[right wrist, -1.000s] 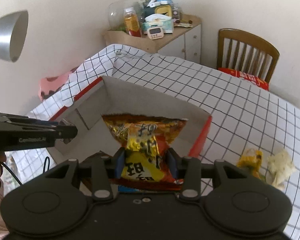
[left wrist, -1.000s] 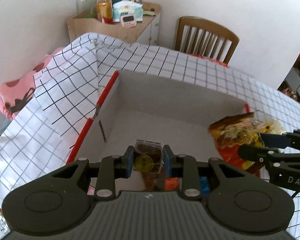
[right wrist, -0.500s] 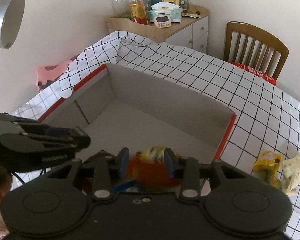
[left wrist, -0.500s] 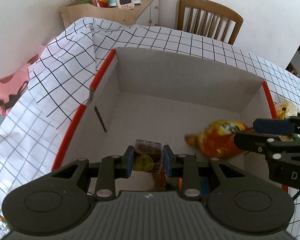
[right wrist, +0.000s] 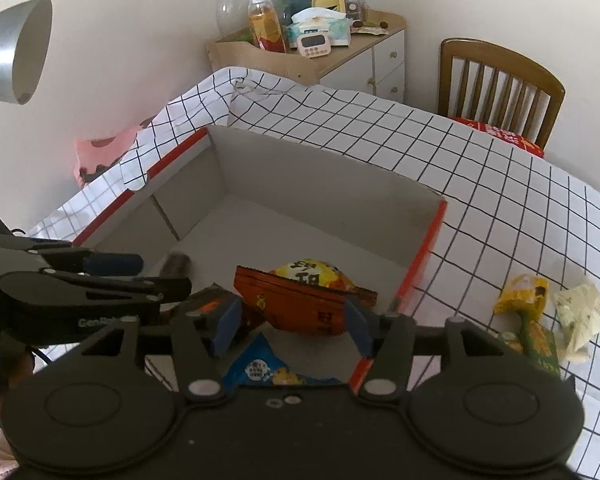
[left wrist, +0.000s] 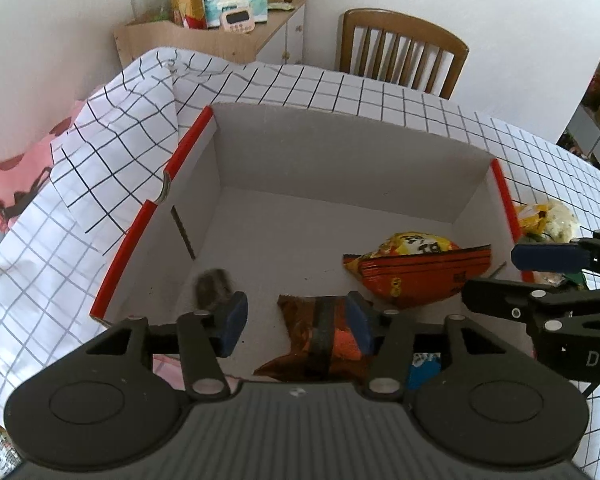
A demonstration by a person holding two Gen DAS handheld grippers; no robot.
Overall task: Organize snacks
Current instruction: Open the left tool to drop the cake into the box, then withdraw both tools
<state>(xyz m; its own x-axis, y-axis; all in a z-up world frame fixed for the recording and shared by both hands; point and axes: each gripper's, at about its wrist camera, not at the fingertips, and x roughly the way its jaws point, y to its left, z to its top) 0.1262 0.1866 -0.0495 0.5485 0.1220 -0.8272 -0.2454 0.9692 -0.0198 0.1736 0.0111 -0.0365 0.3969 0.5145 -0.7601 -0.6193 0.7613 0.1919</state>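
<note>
Over the box, the left claw is spreading its jaws, nothing gripped, and a small brown snack is blurring against the box floor just beyond. Right of that, the orange chip bag is lying inside the box, with the right claw opening wide around it, pads clear. Two more packets are sitting on the checked tabletop.

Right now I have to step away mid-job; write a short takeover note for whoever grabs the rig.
Left gripper: jaws just opened, empty; small brown snack blurred, dropping into the box.
Right gripper: jaws just opened, empty; orange chip bag lies in the box.
Also in the box: brown packet, blue packet.
Left to do: yellow-green packets and pale wrapper on the tablecloth.
</note>
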